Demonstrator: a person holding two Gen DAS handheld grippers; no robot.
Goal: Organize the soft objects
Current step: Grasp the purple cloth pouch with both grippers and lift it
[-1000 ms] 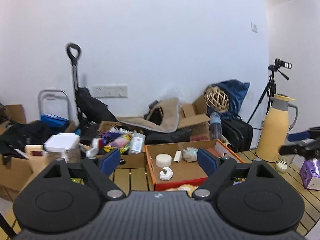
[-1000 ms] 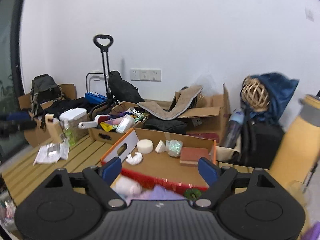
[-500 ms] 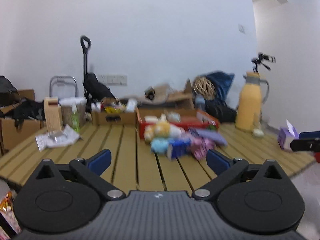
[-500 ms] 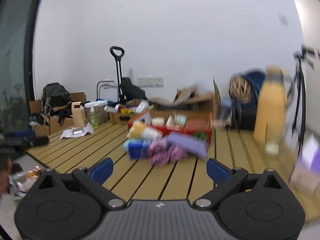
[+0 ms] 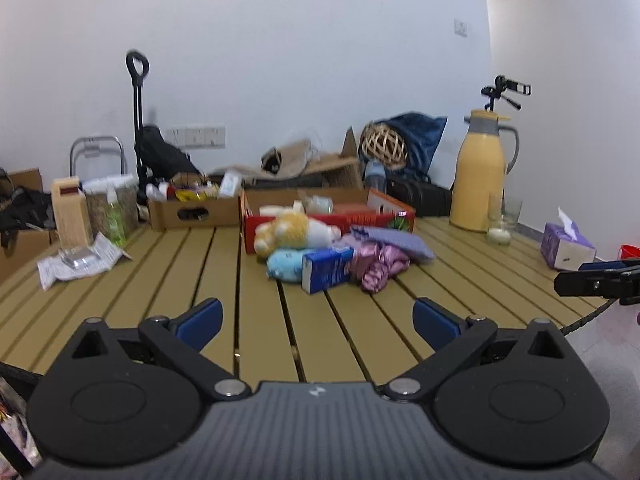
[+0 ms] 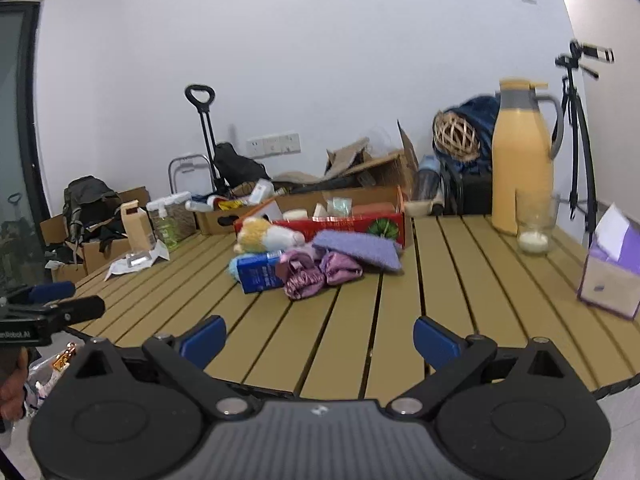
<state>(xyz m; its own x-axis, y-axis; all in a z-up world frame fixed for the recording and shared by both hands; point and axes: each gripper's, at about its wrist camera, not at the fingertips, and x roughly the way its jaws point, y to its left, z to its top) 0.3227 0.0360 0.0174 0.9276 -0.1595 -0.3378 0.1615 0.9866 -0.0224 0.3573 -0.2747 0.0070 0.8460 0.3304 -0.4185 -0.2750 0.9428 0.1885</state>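
A heap of soft things lies mid-table in front of a red cardboard box (image 5: 360, 218): an orange-and-white plush toy (image 5: 292, 230), a light blue plush (image 5: 286, 264), a blue pack (image 5: 328, 270), crumpled pink satin cloth (image 5: 380, 266) and a flat lavender pad (image 5: 394, 238). The right wrist view shows the same plush toy (image 6: 264, 236), blue pack (image 6: 260, 272), pink cloth (image 6: 316, 270), pad (image 6: 358, 248) and box (image 6: 352, 224). My left gripper (image 5: 318, 320) and right gripper (image 6: 318, 338) hover over the table's near edge, well short of the heap. Both are wide open and hold nothing.
A yellow jug (image 5: 482, 172), a glass jar (image 5: 500, 228) and a purple tissue box (image 5: 566, 246) stand at the right. At the left are a brown box of bottles (image 5: 194, 210), a wooden carton (image 5: 70, 212) and paper sheets (image 5: 80, 262). Bare slats separate me from the heap.
Both grippers have pulled back and down from close over the red box to the table's near edge. Their jaws have spread wider. The heap now lies farther off.
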